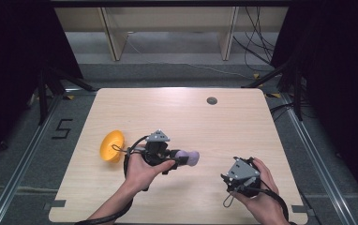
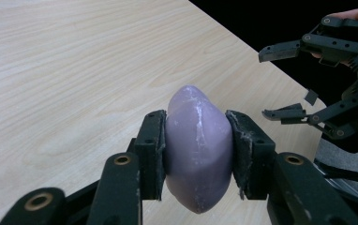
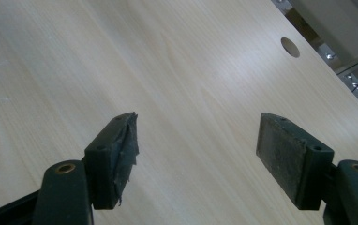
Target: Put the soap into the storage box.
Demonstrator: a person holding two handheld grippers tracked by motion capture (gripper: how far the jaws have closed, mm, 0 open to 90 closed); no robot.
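Even overhead lighting on a pale worktop (image 1: 182,117), with dark surroundings.

The high view is soft and low in detail; both side margins fall to near black, and shadows beneath the hands are faint and short. In the right gripper view a broad pale sheen crosses the wood towards the far corner, and the near pads (image 3: 282,150) look slightly soft. In the left gripper view the purple lump (image 2: 198,150) is sharp, with small highlights; the background beyond the edge is black.
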